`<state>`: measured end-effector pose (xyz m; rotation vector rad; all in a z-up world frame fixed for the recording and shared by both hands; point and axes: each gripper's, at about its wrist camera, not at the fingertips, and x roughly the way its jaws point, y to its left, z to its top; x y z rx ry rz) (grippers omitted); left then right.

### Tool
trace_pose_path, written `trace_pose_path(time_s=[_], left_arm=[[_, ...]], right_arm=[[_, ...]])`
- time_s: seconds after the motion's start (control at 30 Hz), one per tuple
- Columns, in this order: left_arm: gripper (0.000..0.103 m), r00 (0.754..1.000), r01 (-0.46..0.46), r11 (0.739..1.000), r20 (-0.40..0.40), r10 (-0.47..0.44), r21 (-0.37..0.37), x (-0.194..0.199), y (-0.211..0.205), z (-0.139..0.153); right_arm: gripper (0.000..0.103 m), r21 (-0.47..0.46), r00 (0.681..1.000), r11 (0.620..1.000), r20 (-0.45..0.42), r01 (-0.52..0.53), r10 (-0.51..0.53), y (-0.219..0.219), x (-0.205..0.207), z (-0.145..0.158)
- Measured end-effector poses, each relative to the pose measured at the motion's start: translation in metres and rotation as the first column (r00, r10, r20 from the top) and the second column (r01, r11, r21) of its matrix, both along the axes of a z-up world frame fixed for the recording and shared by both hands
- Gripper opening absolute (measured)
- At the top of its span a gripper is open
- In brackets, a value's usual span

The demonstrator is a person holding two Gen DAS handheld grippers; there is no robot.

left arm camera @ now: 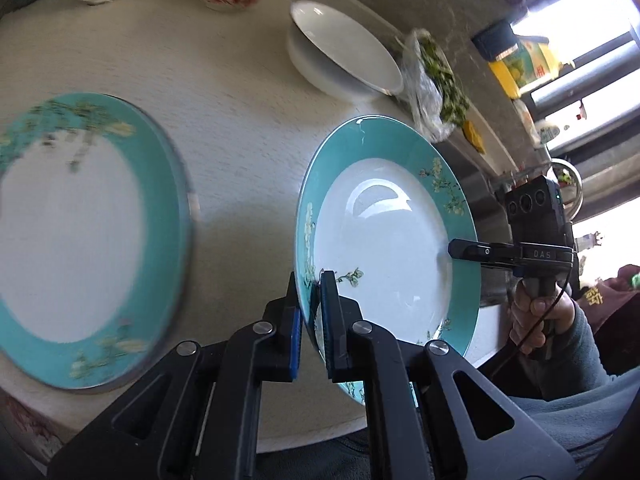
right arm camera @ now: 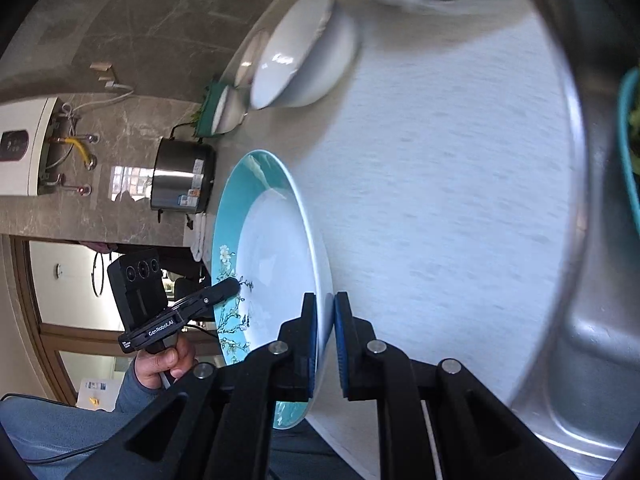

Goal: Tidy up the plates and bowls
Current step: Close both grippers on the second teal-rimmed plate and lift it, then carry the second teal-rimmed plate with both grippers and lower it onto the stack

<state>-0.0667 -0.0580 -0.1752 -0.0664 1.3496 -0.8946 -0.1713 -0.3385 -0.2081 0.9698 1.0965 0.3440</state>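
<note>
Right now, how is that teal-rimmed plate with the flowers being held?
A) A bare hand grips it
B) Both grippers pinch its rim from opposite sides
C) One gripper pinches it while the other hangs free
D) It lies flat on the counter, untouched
B: the left gripper clamps the near rim of the held plate, and the right gripper clamps the opposite rim, lifting it tilted off the counter.

Daylight floods in from blown-out windows (left arm camera: 592, 20) at the left wrist view's right edge. A bright arc of glare sits on the lifted teal plate (left arm camera: 384, 216). The flat teal plate (left arm camera: 80, 240) and the white bowl (right arm camera: 296, 52) smear with motion blur. Fisheye bending curves the tabletop (left arm camera: 224, 100); corners fall dark.
</note>
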Motion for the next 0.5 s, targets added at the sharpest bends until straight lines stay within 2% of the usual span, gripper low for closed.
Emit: trace_pose_path(time_s=[0.23, 0.37, 0.5], left_arm=[[0.007, 0.989, -0.138, 0.99, 0.057, 0.137, 0.012, 0.047, 0.092, 0.028], [0.007, 0.98, -0.182, 0.983, 0.087, 0.178, 0.036, 0.074, 0.135, 0.028], [0.008, 0.979, -0.189, 0.98, 0.094, 0.182, 0.062, 0.1, 0.166, 0.019]], right_arm=[[0.013, -0.022, 0.99, 0.991, 0.03, -0.134, 0.135, 0.081, 0.075, 0.015], [0.013, -0.043, 0.981, 0.981, 0.009, -0.191, 0.192, 0.126, 0.114, 0.008], [0.013, -0.056, 0.98, 0.978, -0.019, -0.2, 0.199, 0.156, 0.14, -0.002]])
